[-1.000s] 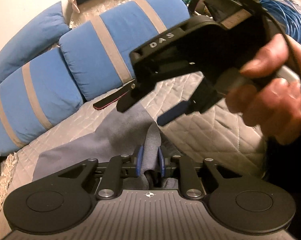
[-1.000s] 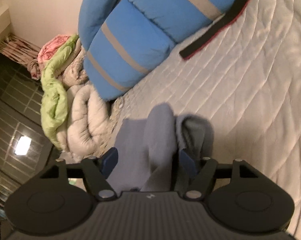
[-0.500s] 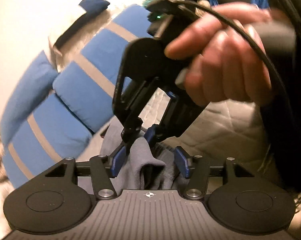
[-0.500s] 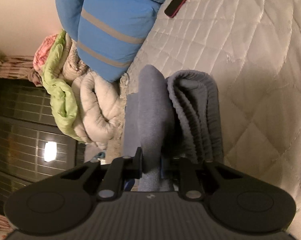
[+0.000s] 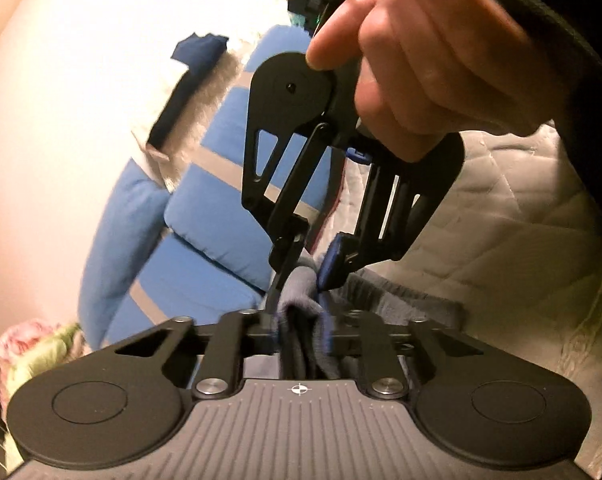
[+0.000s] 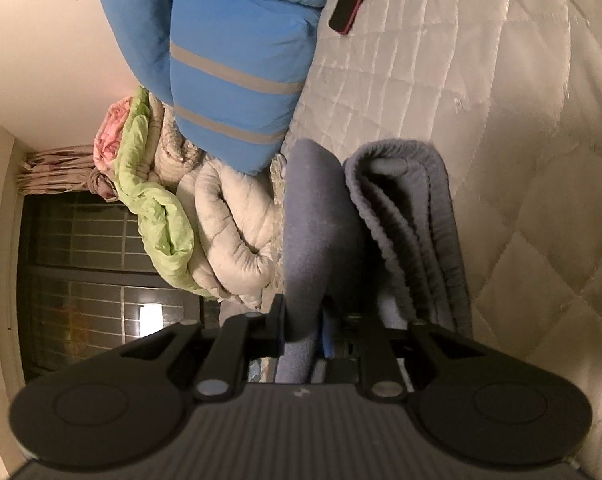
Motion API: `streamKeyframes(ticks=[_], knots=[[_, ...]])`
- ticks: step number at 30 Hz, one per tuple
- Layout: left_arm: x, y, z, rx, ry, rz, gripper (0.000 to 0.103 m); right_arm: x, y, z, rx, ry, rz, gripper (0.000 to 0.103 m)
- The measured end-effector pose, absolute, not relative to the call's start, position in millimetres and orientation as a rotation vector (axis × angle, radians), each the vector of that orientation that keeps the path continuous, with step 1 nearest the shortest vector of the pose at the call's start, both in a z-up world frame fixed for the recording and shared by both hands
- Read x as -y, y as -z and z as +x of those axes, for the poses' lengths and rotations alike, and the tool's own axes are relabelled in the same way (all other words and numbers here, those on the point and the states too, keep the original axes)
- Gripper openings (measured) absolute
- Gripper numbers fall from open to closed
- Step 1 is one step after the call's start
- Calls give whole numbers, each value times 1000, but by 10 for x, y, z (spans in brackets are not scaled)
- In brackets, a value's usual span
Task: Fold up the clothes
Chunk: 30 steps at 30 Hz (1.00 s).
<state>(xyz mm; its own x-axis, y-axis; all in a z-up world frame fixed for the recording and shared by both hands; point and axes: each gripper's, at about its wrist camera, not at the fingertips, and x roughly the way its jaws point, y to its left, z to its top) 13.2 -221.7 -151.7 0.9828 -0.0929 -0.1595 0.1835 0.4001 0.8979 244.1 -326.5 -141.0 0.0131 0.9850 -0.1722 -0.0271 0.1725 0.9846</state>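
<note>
A grey-blue garment (image 6: 413,220) lies bunched on the white quilted bed (image 6: 501,120), its ribbed waistband folded over on itself. My right gripper (image 6: 303,328) pinches an upright fold of the garment (image 6: 321,220); its jaws are easing open with the cloth still pressed between the pads. In the left wrist view my left gripper (image 5: 301,336) is closing on the same garment (image 5: 401,300), and cloth fills the narrow gap. The right gripper (image 5: 303,276) meets it tip to tip from above, held by a person's hand (image 5: 421,60).
Blue pillows with grey stripes (image 6: 237,60) lean along the wall at the head of the bed. A dark strap with a red edge (image 6: 349,4) lies on the quilt. Rolled white and green bedding (image 6: 229,232) is piled beside a dark window (image 6: 81,260).
The right gripper went from open to pinching the fold. The left gripper opened, then narrowed again on the cloth. Both views rolled, and both grippers sank towards the bed and came together.
</note>
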Motion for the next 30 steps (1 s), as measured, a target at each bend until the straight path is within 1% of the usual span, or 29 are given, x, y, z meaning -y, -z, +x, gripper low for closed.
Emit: streamKeyframes(ticks=[6,7,9,15,21,25,29,30], knots=[[2180,1571,138,-81,207,1192,11,3200,1325,2469,-1211,-1042,964,21],[2178,1587,133,-83,212,1198,11,3185,1305,2488,-1199,-1024,940,18],[2178,1615,131,-92,226,1206,10,3164,1255,2519,-1163,-993,891,16],[2132,1674,147,-112,234,1216,9,3026,1034,2567,-1041,-986,766,15],[2083,1705,173,-131,246,1213,8,2981,990,2636,-1045,-1001,740,15],[2064,1659,201,-144,271,1199,8,3038,1043,2655,-1086,-997,772,22],[2053,1635,162,-150,283,1193,8,3058,1057,2657,-1095,-999,773,24],[2050,1623,159,-153,285,1190,8,3048,1047,2656,-1095,-1005,771,28]])
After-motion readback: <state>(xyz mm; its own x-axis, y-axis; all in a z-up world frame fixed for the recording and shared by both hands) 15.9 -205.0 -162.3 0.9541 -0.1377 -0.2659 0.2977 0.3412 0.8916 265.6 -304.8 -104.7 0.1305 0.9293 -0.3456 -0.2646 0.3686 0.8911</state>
